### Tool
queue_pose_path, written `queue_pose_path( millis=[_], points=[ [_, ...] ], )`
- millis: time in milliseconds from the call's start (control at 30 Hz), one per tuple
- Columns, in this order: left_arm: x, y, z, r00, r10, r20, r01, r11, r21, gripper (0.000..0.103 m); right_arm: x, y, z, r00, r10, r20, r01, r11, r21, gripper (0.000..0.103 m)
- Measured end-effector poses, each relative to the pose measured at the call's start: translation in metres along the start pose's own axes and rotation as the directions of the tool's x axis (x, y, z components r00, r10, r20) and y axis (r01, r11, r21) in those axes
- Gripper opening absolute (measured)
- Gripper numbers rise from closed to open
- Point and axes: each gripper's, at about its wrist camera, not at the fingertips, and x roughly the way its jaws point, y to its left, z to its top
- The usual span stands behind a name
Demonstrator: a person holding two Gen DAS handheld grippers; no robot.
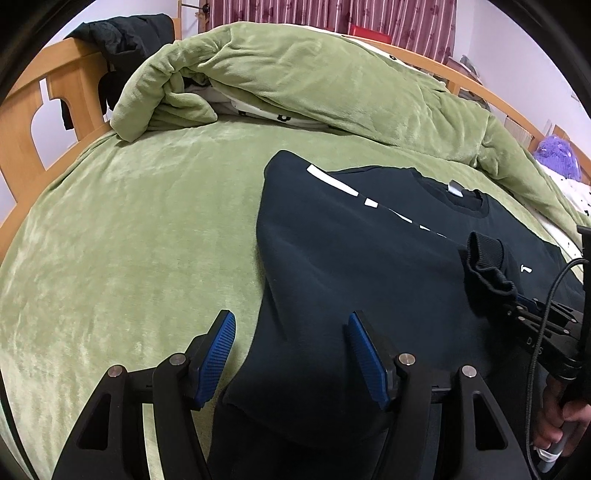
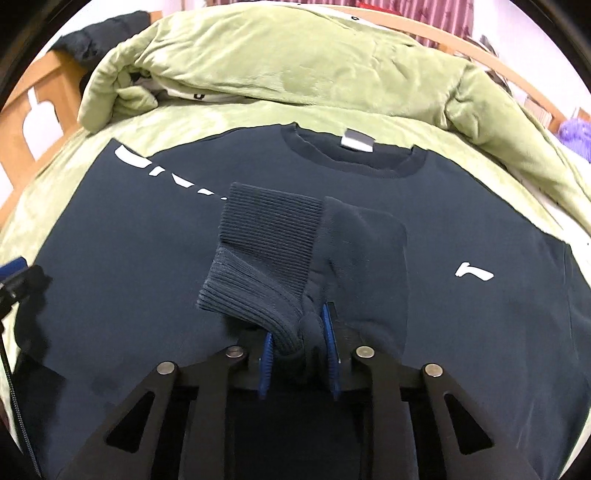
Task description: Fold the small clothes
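A big green blanket (image 1: 295, 81) lies bunched up across the far side of the bed (image 1: 110, 240), just past the sweatshirt. A wooden bed frame (image 1: 44, 118) stands at the far left with dark clothes (image 1: 122, 37) hanging over it. A purple fluffy thing (image 1: 557, 155) sits at the far right, and striped red curtains (image 1: 332, 14) hang behind.

The dark sweatshirt (image 2: 147, 266) lies flat on the green bed, front side up. Its neck hole (image 2: 354, 155) points to the far side and its bottom edge is near. Its body runs from near to far. Its left sleeve is folded across the chest, with white marks (image 2: 136, 160) on it.

The right tool (image 2: 299, 350) is squeezed tight on the ribbed cuff (image 2: 266, 236) of the other sleeve and holds it up over the middle of the chest. The left tool (image 1: 291, 350) is spread wide with nothing in it, above the near left edge of the sweatshirt.
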Motion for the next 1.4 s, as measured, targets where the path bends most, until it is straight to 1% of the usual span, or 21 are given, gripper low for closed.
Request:
queue_pose_path(
  millis=[200,367,600,700,1067,1133,1267,1400],
  points=[
    [-0.005,-0.008,0.001,1.000,-0.002,0.006,0.002,1.000,0.017,0.062,-0.009,-0.020,-0.005,0.999,0.046,-0.009,-0.045,0.994,0.099,0.018],
    [-0.007,-0.016,0.000,1.000,-0.002,0.009,0.002,0.999,0.035,0.062,-0.023,-0.041,-0.009,0.998,0.070,0.004,-0.070,0.984,0.163,0.018],
    [-0.005,-0.024,-0.002,1.000,0.002,0.003,-0.002,0.999,0.050,0.062,-0.033,-0.075,-0.023,0.986,0.165,-0.008,-0.156,0.946,0.284,0.018],
    [-0.006,-0.026,-0.003,1.000,0.005,0.002,-0.005,0.998,0.057,0.062,-0.036,-0.079,-0.028,0.983,0.181,-0.008,-0.170,0.937,0.305,0.018],
    [-0.006,-0.039,-0.003,1.000,0.012,-0.003,-0.012,0.996,0.084,0.062,-0.045,-0.086,-0.044,0.981,0.196,-0.012,-0.182,0.928,0.326,0.018],
    [-0.006,-0.042,-0.003,1.000,0.014,-0.003,-0.013,0.996,0.089,0.062,-0.046,-0.088,-0.047,0.977,0.212,-0.016,-0.193,0.919,0.345,0.018],
    [-0.006,-0.046,-0.003,1.000,0.020,-0.003,-0.020,0.995,0.098,0.062,-0.047,-0.096,-0.058,0.965,0.261,-0.034,-0.225,0.887,0.403,0.018],
    [-0.005,-0.050,-0.003,1.000,0.029,-0.008,-0.028,0.994,0.104,0.062,-0.048,-0.103,-0.065,0.957,0.289,-0.033,-0.246,0.864,0.440,0.018]
  ],
)
